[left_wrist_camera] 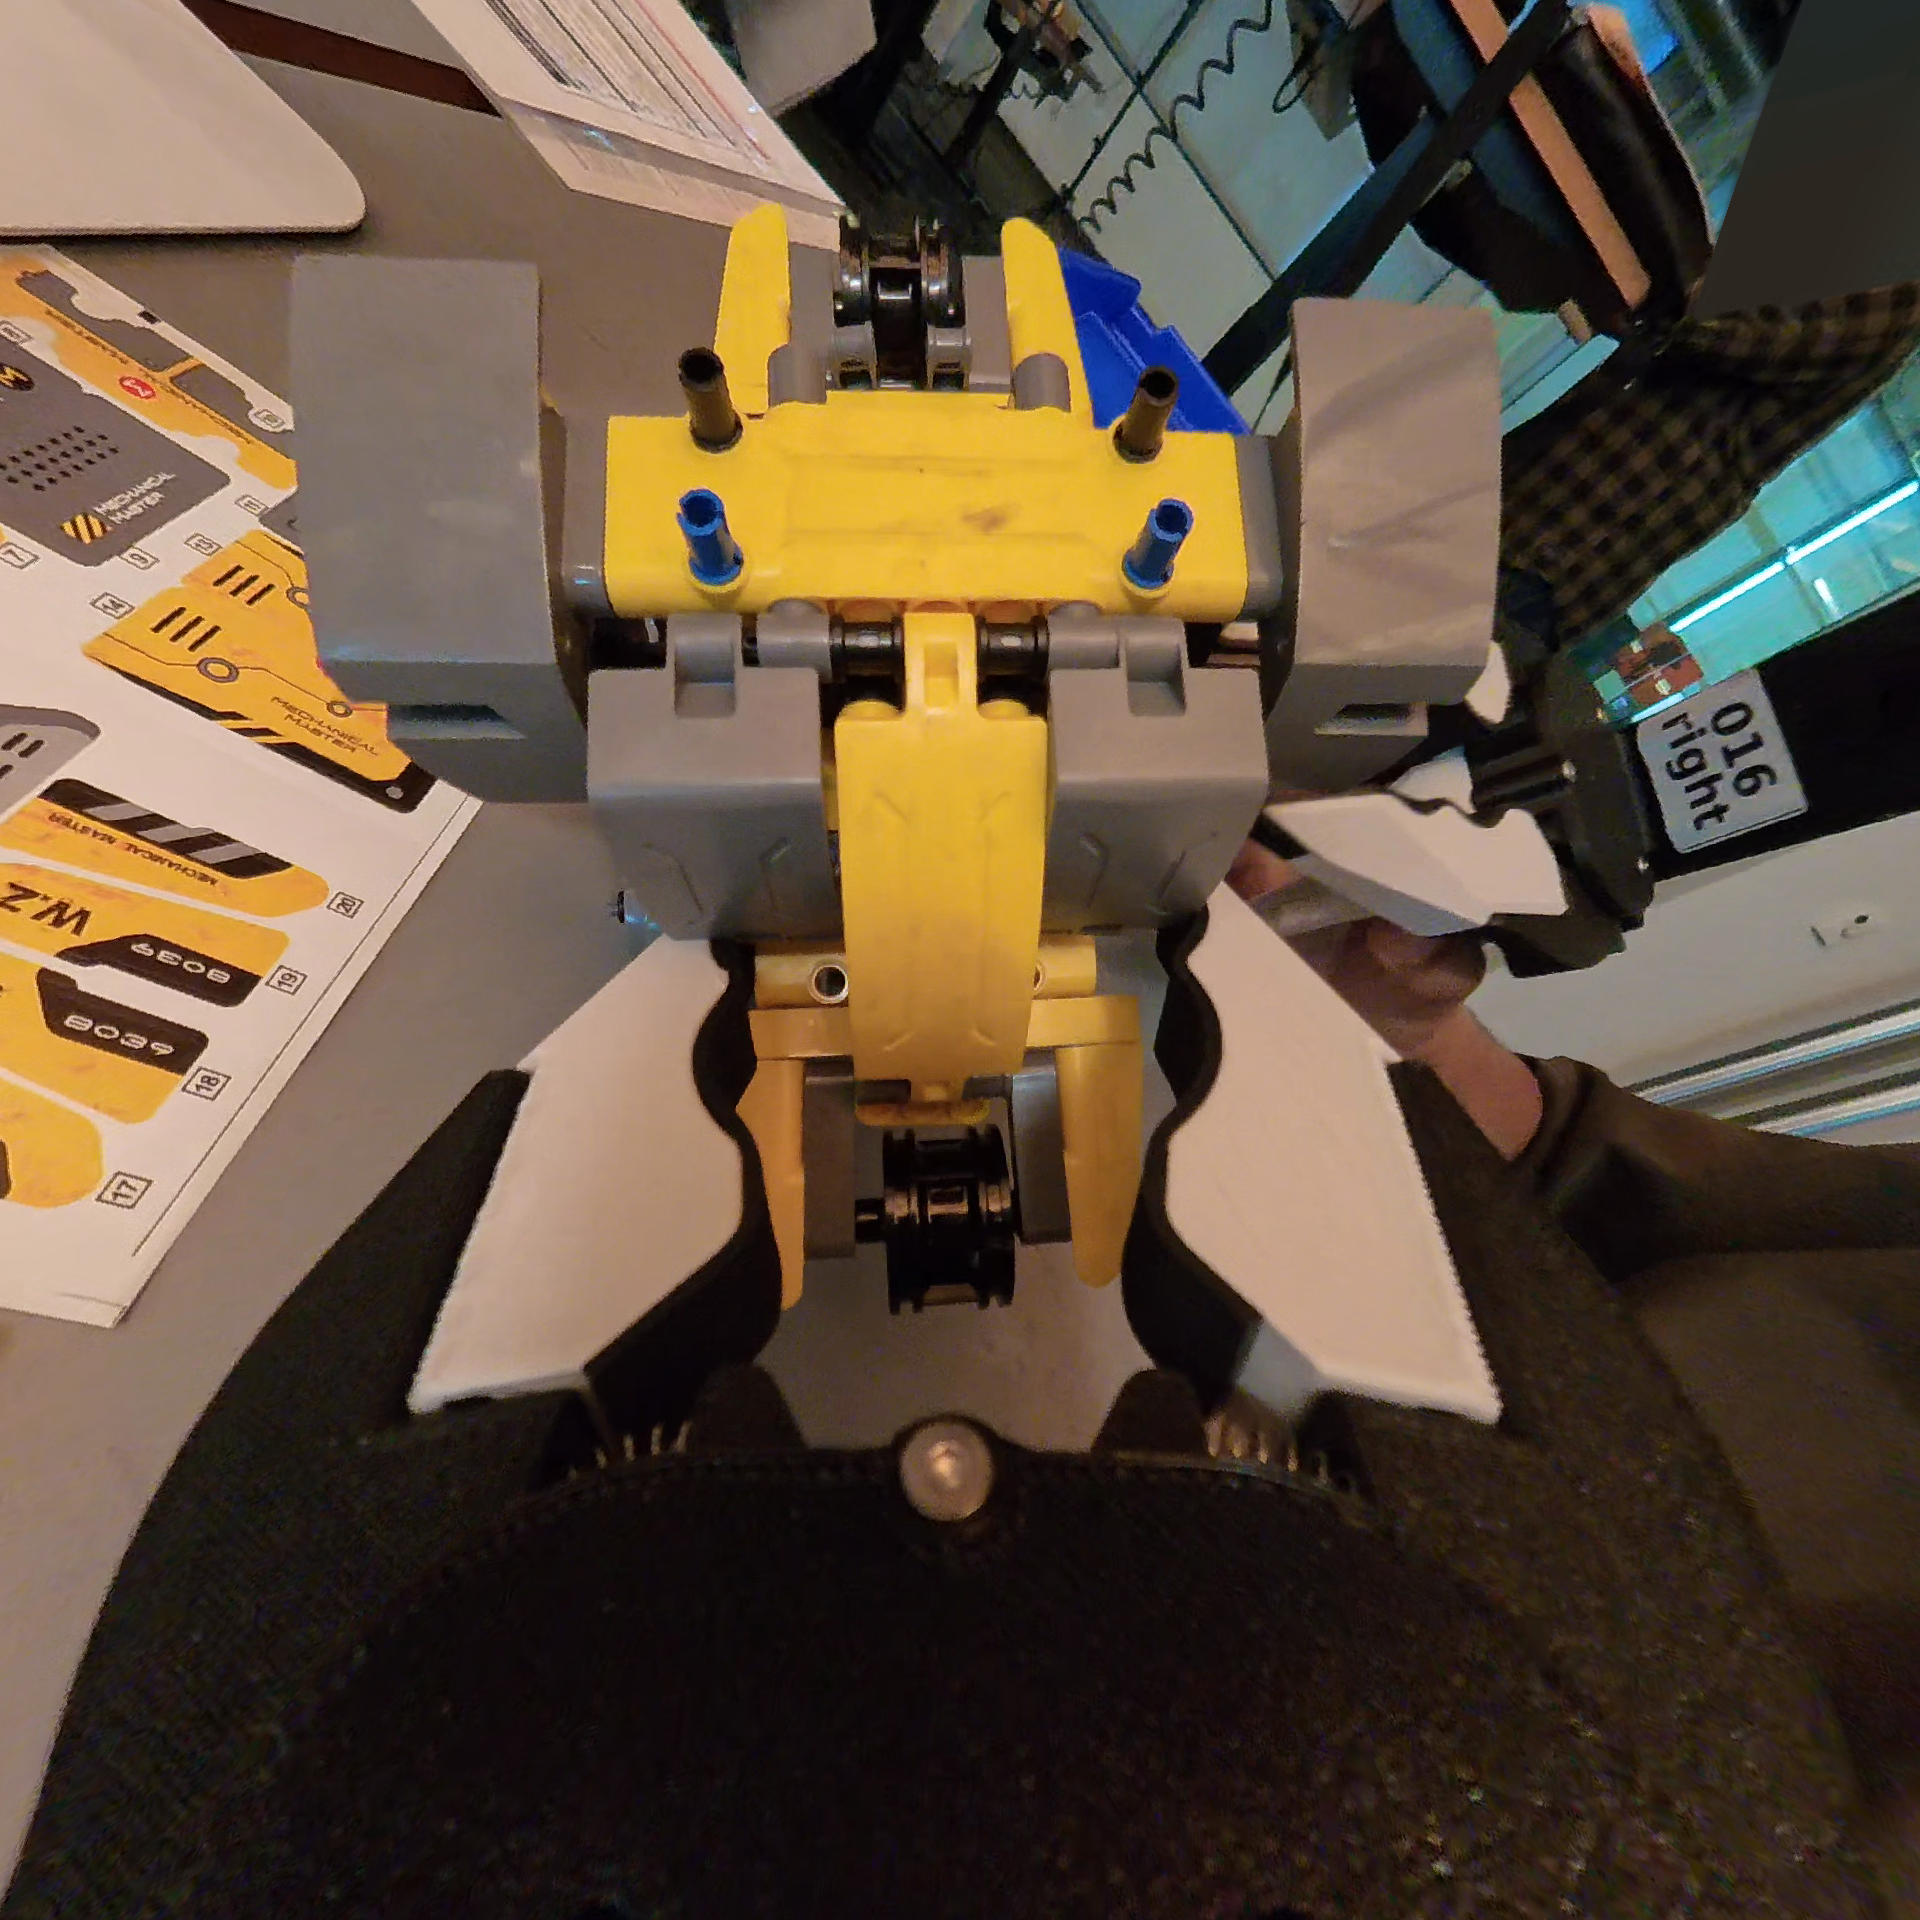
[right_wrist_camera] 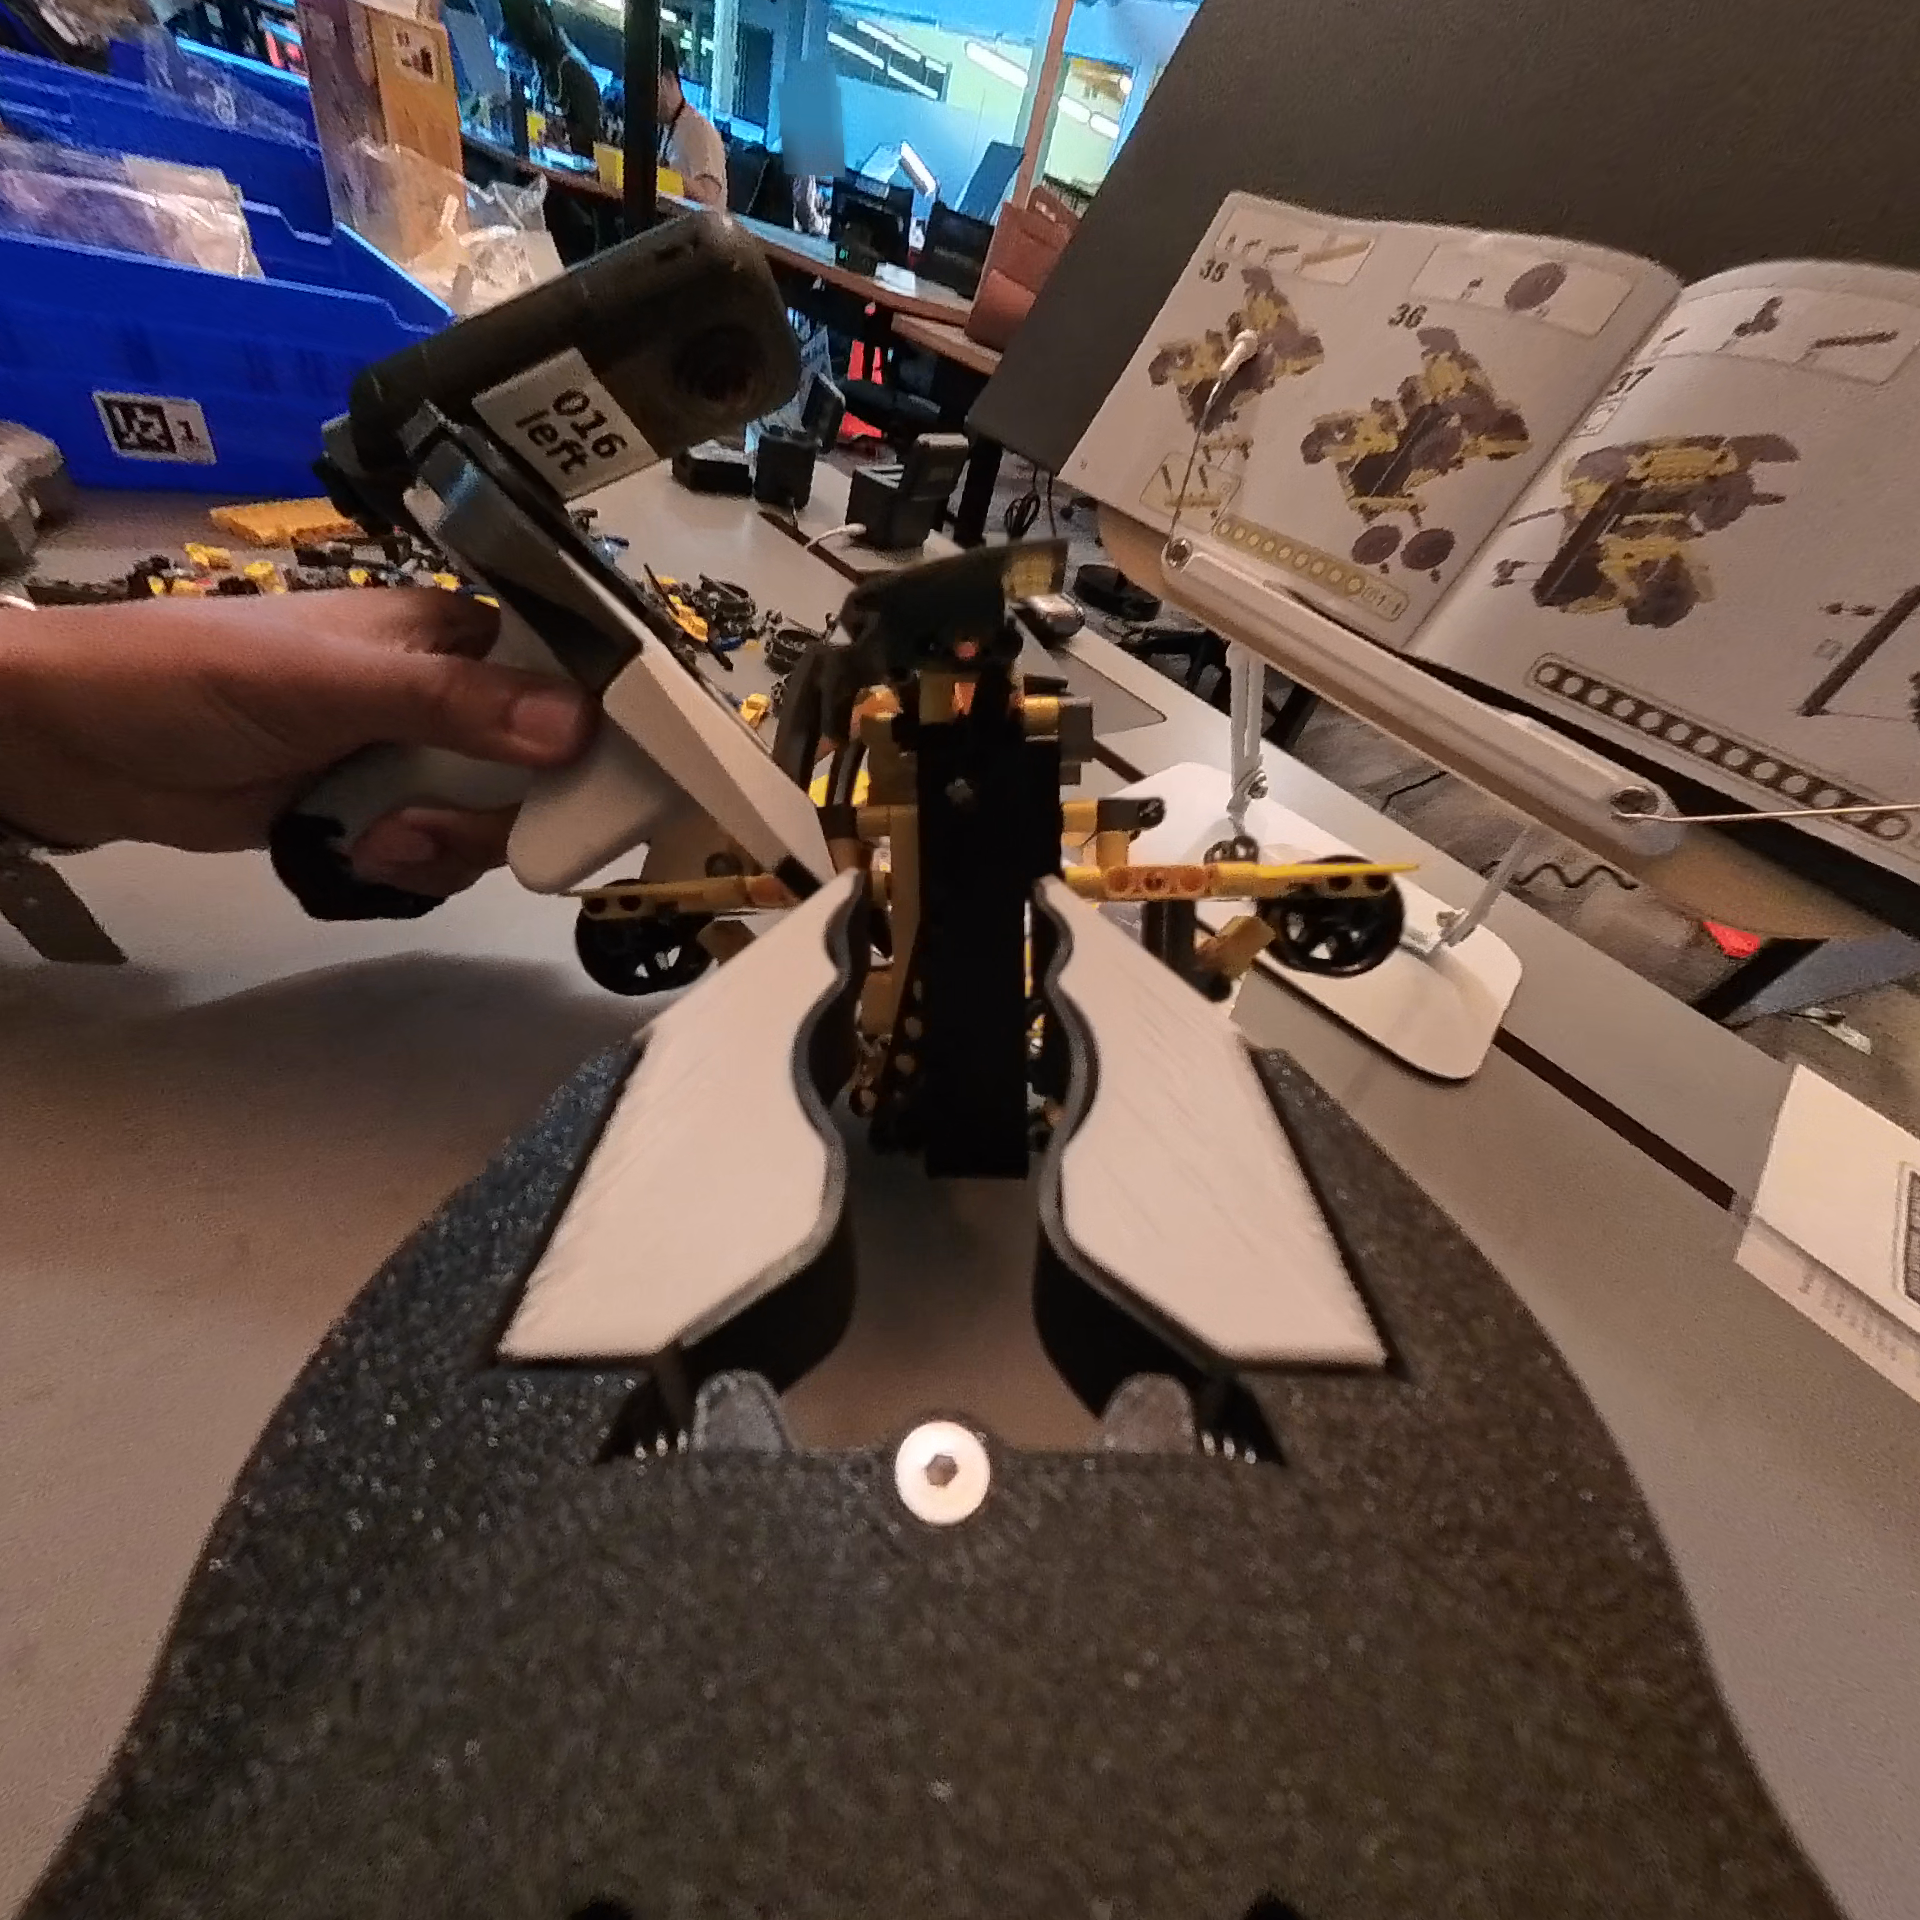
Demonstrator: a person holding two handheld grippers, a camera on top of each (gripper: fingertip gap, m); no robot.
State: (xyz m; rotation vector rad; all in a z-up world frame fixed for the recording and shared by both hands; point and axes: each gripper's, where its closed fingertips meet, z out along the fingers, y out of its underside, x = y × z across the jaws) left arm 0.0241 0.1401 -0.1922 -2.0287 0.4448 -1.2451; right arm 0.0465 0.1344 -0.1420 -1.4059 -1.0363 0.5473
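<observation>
A yellow and grey brick-built vehicle model point(left_wrist_camera: 925, 520) with small black wheels fills the left wrist view. My left gripper point(left_wrist_camera: 951, 935) is shut on its narrow yellow end, with the white fingers point(left_wrist_camera: 582, 1195) on either side. My right gripper point(right_wrist_camera: 948, 883) is closed around a black beam point(right_wrist_camera: 971, 987) of the same model, which hangs above the grey table point(right_wrist_camera: 260, 1091). The right gripper also shows in the left wrist view point(left_wrist_camera: 1434, 862), at the model's right side. The left gripper shows in the right wrist view point(right_wrist_camera: 623, 665), held by a hand point(right_wrist_camera: 260, 717).
A sticker sheet point(left_wrist_camera: 156, 831) lies on the table to the left. An open instruction booklet point(right_wrist_camera: 1455, 468) rests on a white stand point(right_wrist_camera: 1382, 997) to the right. Blue bins point(right_wrist_camera: 156, 312) and several loose parts point(right_wrist_camera: 312, 561) are at the far left.
</observation>
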